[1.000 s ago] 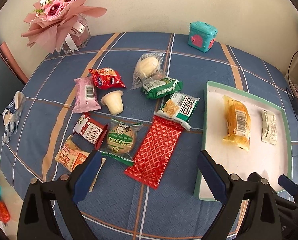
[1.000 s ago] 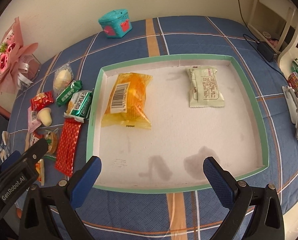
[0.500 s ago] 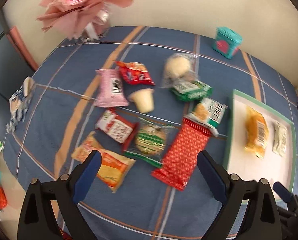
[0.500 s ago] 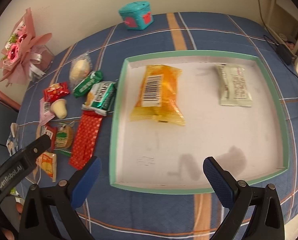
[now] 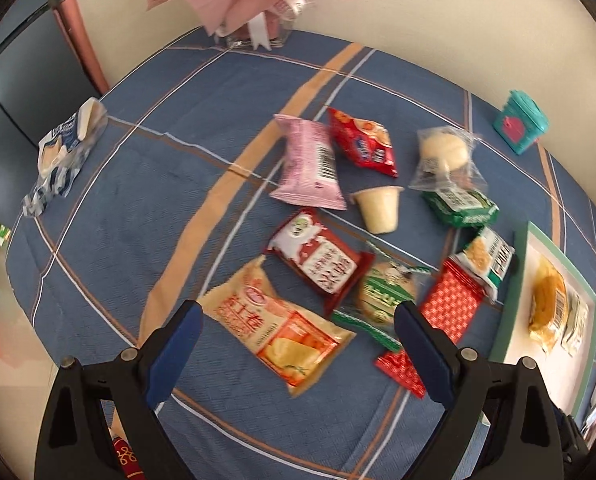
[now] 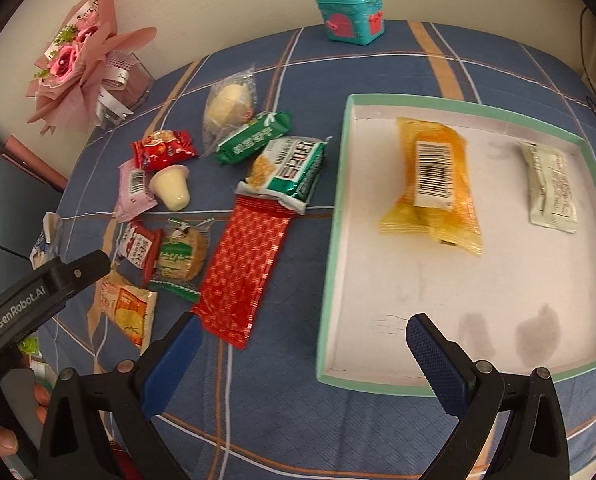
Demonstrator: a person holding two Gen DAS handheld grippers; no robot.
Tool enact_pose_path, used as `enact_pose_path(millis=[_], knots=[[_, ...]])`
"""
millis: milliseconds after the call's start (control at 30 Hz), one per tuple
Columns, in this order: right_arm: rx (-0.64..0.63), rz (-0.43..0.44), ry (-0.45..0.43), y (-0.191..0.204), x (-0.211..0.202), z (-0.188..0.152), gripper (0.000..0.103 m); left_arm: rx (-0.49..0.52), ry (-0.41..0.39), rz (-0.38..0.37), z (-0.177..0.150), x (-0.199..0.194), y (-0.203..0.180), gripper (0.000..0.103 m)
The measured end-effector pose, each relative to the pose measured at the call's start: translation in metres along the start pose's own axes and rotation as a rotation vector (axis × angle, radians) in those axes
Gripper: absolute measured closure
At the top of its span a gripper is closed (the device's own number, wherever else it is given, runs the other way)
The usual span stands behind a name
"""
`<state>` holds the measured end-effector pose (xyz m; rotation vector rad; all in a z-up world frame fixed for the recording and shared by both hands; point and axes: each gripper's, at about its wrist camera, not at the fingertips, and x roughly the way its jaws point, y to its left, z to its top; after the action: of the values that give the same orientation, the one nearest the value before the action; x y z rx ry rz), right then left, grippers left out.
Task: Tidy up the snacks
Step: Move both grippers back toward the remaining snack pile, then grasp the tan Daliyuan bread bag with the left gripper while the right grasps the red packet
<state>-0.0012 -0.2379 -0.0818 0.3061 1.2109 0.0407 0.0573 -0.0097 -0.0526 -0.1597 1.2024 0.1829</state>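
Observation:
Several snack packets lie on the blue plaid cloth. In the left wrist view my left gripper (image 5: 298,320) hangs open above an orange-and-cream chip packet (image 5: 280,330), with a red-white packet (image 5: 320,262) and a round green-wrapped cake (image 5: 384,294) just beyond. A long red packet (image 6: 244,276) and a green-white cracker packet (image 6: 288,170) lie left of the white tray with the green rim (image 6: 330,240). Inside the tray sit a yellow packet (image 6: 434,184) and a pale packet (image 6: 550,186). My right gripper (image 6: 302,330) is open over the tray's near left corner, holding nothing.
A pink bouquet in a glass vase (image 6: 86,64) stands at the back left and a teal toy box (image 6: 352,14) at the back. A blue-white wrapper (image 5: 64,152) lies near the left table edge. A pudding cup (image 5: 378,208), pink, red and green packets fill the middle.
Both grippers have swung left. The left one now hangs over the chip packet at the near left; the right view has shifted from the tray's middle toward its left edge and the snack pile.

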Motion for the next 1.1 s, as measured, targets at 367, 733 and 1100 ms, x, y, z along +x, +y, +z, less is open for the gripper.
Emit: enact_pose_path(millis=[367, 733, 1100], knots=[[-0.041, 0.048, 0.003, 0.035, 0.025, 0.012, 0.0, -0.061, 0.056, -0.004, 0.005, 0.018, 0.022, 0.007], [-0.11, -0.042, 0.044, 0.057, 0.061, 0.02, 0.001, -0.104, 0.126, 0.023, 0.005, 0.046, 0.026, 0.007], [-0.167, -0.139, 0.038, 0.074, 0.089, 0.038, 0.003, -0.122, 0.156, 0.034, 0.015, 0.068, 0.03, 0.007]])
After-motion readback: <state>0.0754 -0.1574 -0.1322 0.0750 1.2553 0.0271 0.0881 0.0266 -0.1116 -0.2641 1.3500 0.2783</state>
